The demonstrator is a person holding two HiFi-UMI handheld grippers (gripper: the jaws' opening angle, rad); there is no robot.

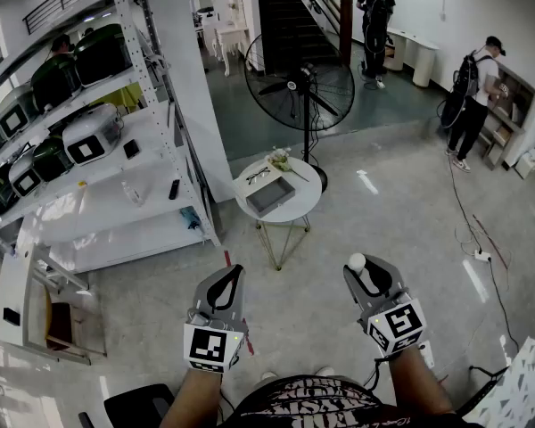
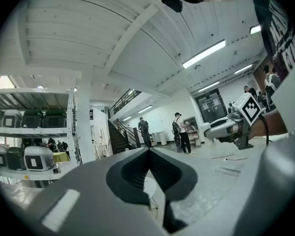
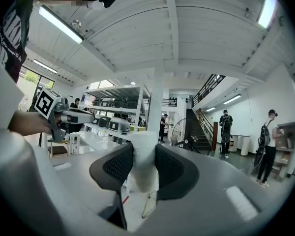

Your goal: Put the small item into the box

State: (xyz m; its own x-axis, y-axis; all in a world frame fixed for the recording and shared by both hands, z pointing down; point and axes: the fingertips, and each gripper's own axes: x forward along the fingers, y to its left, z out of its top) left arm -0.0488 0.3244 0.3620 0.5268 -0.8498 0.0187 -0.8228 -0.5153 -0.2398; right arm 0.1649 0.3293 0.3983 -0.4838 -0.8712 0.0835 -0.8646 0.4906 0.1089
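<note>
My right gripper point(image 1: 360, 271) clamped on small white lump point(image 3: 143, 168), shape unclear, left gripper point(image 1: 234, 276) closed empty, flat grey box point(image 1: 270, 195) on round white table point(image 1: 310, 206), pale floor point(image 1: 152, 270)

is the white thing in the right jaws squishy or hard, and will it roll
Probably soft: the white item looks fuzzy-edged and pinched between the jaws. Likely light for its size, given that texture. It looks rounded in the head view, so it might roll a little in the box.
</note>
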